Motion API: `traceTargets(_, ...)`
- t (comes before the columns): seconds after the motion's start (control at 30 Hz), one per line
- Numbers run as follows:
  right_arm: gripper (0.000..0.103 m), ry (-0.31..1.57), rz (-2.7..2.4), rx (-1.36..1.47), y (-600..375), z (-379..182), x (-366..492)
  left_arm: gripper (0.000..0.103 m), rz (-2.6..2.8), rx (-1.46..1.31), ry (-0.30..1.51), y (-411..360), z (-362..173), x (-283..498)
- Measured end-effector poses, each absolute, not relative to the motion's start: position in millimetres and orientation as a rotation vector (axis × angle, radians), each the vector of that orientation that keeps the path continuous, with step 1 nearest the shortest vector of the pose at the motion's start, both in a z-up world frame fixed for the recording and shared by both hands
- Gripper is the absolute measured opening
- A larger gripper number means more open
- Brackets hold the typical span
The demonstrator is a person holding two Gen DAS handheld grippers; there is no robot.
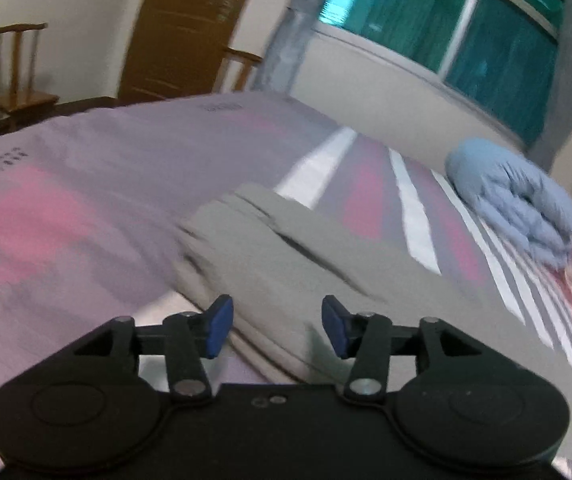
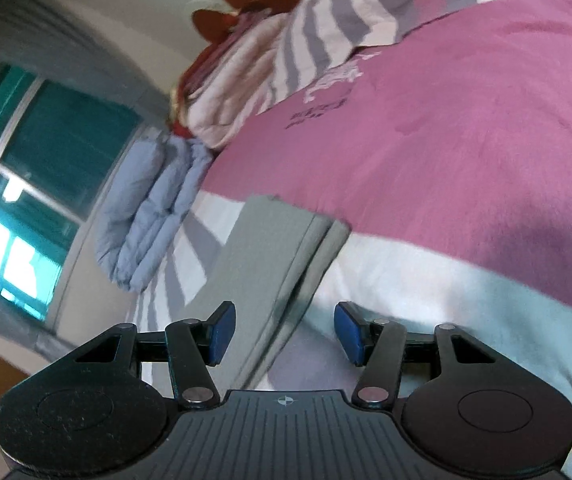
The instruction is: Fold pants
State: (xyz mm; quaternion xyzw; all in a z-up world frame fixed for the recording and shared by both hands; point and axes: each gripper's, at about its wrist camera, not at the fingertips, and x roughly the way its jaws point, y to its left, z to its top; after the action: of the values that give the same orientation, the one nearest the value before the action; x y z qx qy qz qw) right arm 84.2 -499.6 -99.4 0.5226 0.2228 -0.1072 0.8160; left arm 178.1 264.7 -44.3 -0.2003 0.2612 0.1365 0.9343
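Left wrist view: the left tool (image 1: 277, 326) hangs with jaws apart, gripping nothing, above the grey pants (image 1: 305, 256) lying folded on the bed (image 1: 86, 184) just ahead. The right tool (image 2: 284, 334), equally empty and parted, faces the same stack; judged best next, pinch all layers together at one end.

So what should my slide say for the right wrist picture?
Open right gripper above folded grey pants on a pink bedspread.
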Motion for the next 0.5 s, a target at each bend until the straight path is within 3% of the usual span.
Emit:
traceTargets(0.03,0.055,0.484,-0.250,1.129,-502.5,-97.3,87.6,0.049,0.274,-0.398,0.550,256.3,-47.5,183.3)
traceTargets(0.1,0.055,0.458,-0.279,1.130,-506.2,-88.7,87.5,0.069,0.260,-0.400,0.593,245.7,-58.6,194.4)
traceTargets(0.17,0.055,0.397,-0.236,1.152,-510.4,-83.0,84.2,0.070,0.265,-0.391,0.670,237.7,-76.5,204.0)
traceTargets(0.27,0.054,0.432,-0.204,1.134,-514.9,-82.4,95.5,0.073,0.274,-0.401,0.622,235.2,-85.6,198.2)
traceTargets(0.47,0.024,0.523,-0.237,1.108,-520.8,-96.6,122.2,0.074,0.251,-0.424,0.612,240.0,-88.9,193.1)
traceTargets(0.5,0.012,0.527,-0.240,1.088,-520.0,-96.6,123.8,0.074,0.249,-0.428,0.610,241.5,-89.7,193.9)
